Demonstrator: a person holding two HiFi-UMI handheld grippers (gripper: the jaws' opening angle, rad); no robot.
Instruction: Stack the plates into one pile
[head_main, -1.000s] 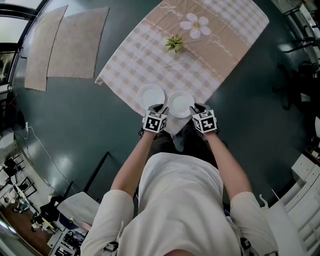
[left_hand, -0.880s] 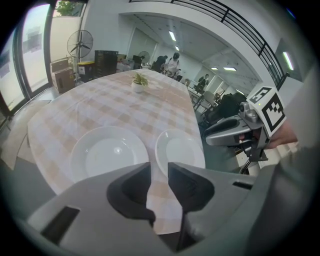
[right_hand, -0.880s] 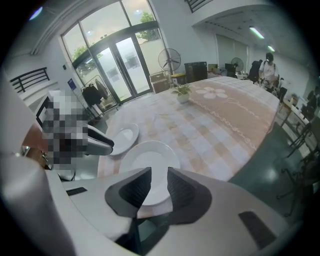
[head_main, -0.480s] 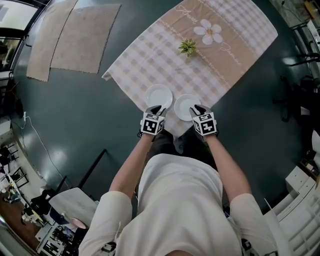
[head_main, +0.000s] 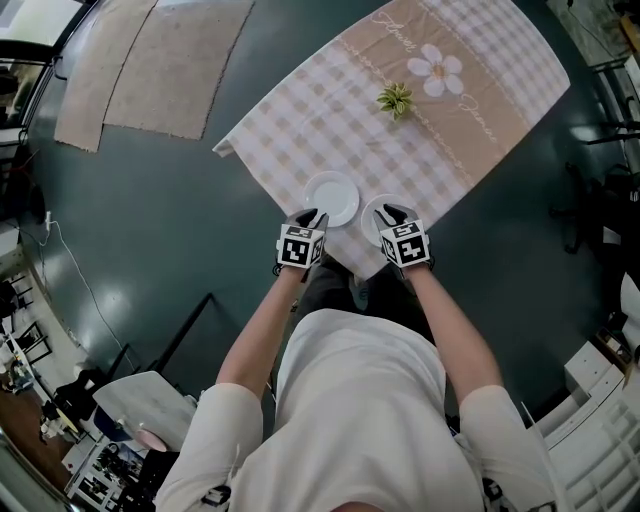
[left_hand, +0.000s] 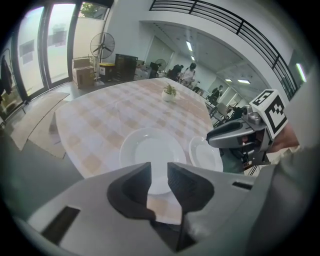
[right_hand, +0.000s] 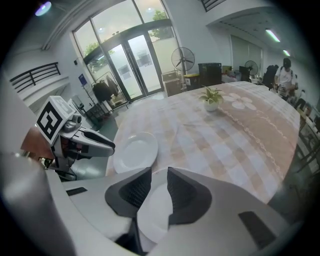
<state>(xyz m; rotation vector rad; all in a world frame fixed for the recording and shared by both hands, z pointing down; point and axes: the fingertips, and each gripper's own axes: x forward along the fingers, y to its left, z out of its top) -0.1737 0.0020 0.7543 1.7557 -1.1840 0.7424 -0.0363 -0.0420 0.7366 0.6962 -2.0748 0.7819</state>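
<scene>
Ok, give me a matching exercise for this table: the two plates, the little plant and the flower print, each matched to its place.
1 left plate
2 right plate
3 potted plant
4 flower print

a printed on the tan band of the tablecloth
b partly under the right tongs
c upright by the tan band's edge
d flat on the checks, uncovered in the head view

Pairs: 1-d, 2-b, 3-c, 4-a

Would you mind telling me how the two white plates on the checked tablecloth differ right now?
The left plate lies in the open ahead; the right plate shows through the gap between the tongs of the right gripper. The left plate sits further in on the tablecloth; the right plate lies nearer its corner. Both are white, round and empty.
</scene>
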